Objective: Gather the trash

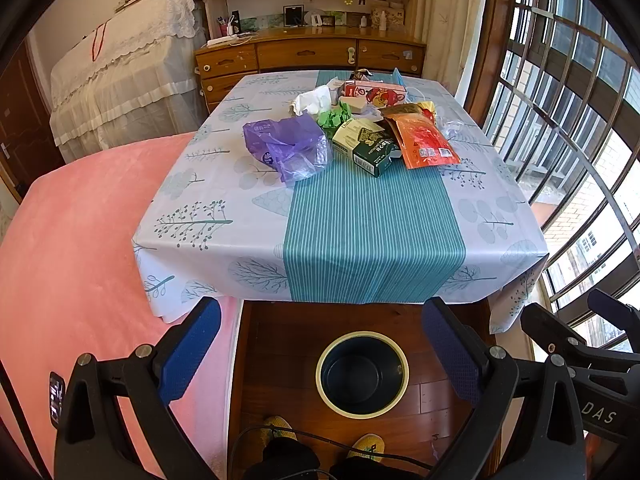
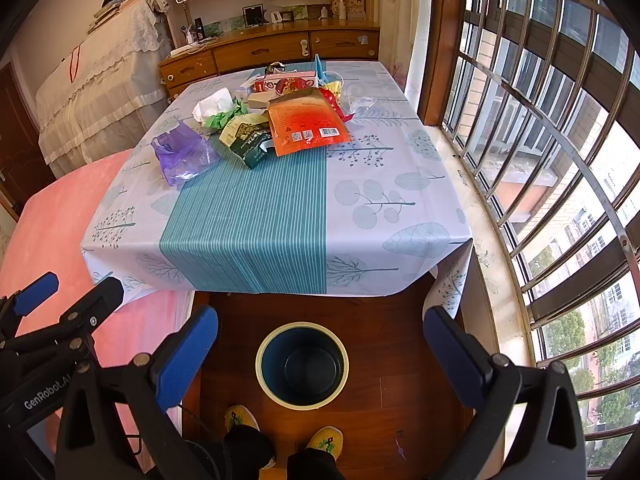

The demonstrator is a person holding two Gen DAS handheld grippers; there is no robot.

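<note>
A pile of trash lies at the far half of the table (image 1: 360,240) (image 2: 380,240): a purple plastic bag (image 1: 286,146) (image 2: 182,154), an orange pouch (image 1: 424,138) (image 2: 306,122), a dark green carton (image 1: 366,148) (image 2: 250,140), green paper (image 1: 334,116), white tissue (image 1: 312,100) (image 2: 212,106) and a red-and-pink box (image 1: 376,94) (image 2: 288,82). A dark bin with a cream rim (image 1: 362,374) (image 2: 302,364) stands empty on the floor before the table. My left gripper (image 1: 320,344) is open and empty above the bin. My right gripper (image 2: 320,344) is open and empty beside it.
A pink bed (image 1: 80,240) lies left of the table. A barred window (image 2: 560,160) runs along the right. A wooden dresser (image 1: 308,54) stands behind the table, a lace-covered cabinet (image 1: 124,80) at back left. The person's feet (image 2: 280,432) stand by the bin.
</note>
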